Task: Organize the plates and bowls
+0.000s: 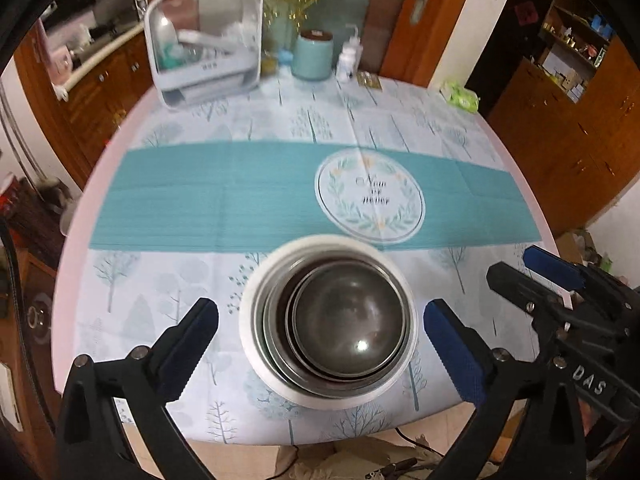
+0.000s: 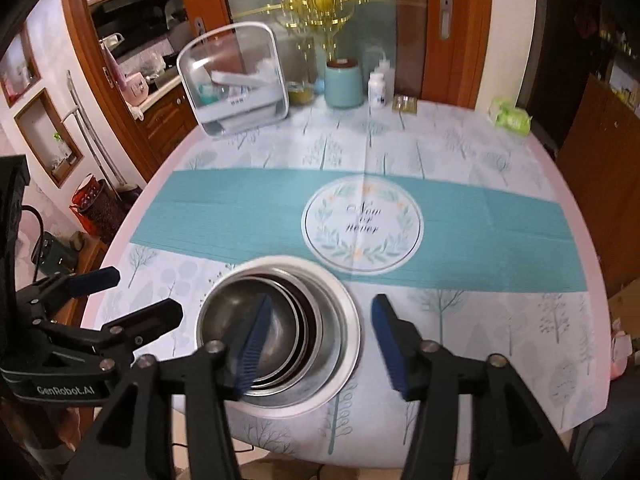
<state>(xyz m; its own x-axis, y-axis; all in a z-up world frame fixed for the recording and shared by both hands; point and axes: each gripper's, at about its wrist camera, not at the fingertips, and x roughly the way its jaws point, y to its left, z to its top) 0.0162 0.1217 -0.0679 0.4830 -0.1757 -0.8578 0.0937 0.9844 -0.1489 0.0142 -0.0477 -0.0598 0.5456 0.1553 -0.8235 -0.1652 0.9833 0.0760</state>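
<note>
Both claws apart, holding nothing: left claw (image 1: 320, 354), right claw (image 2: 318, 346). Nested stack of steel bowls in white-rimmed outer bowl (image 1: 330, 322) sits near the counter's (image 1: 160, 196) near edge. Our risk: nudge tips it off.

Round table (image 1: 68, 280), pale tree-print cloth (image 1: 160, 292) with a teal band (image 1: 200, 196) across the middle. Nested bowl stack (image 1: 332, 320) sits near the front edge, on the cloth. Along the back edge: clear-lidded box (image 1: 204, 44) at left, teal jar (image 1: 312, 56), white bottle (image 1: 346, 60), small packet (image 1: 370, 79). Green pack (image 1: 460, 96) at the back right edge.
</note>
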